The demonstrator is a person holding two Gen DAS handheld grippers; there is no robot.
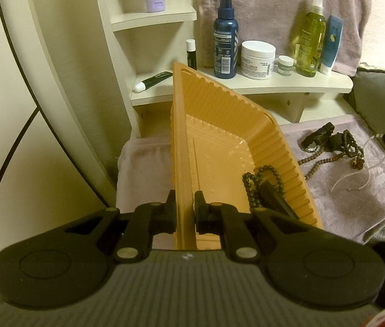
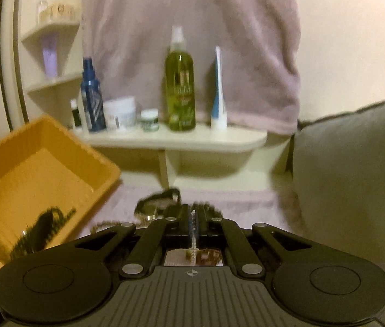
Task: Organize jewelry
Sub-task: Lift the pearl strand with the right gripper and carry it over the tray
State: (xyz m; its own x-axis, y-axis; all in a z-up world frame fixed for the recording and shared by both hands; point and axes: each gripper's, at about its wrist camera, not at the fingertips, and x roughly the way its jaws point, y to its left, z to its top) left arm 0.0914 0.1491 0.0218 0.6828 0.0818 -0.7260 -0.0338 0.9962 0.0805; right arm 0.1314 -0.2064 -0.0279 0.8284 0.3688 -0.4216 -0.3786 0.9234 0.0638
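My left gripper (image 1: 185, 207) is shut on the near wall of an orange plastic tray (image 1: 219, 125), which it holds tilted. A dark bead bracelet (image 1: 263, 179) and a flat black piece lie in the tray's low corner. On the mauve towel (image 1: 356, 199) to the right lie a black watch (image 1: 317, 136), a brown bead string (image 1: 347, 150) and a thin clear strand (image 1: 369, 169). My right gripper (image 2: 192, 215) is shut on a thin pale beaded strand (image 2: 192, 253), which hangs below the fingers above the towel. The watch (image 2: 151, 204) lies just beyond it, and the tray (image 2: 42, 163) is to the left.
A cream shelf (image 1: 287, 84) behind holds a blue spray bottle (image 1: 225, 35), a white cream jar (image 1: 257, 58), a green bottle (image 1: 311, 35) and tubes. A mauve towel hangs above it. A grey cushion (image 2: 356, 177) stands at the right.
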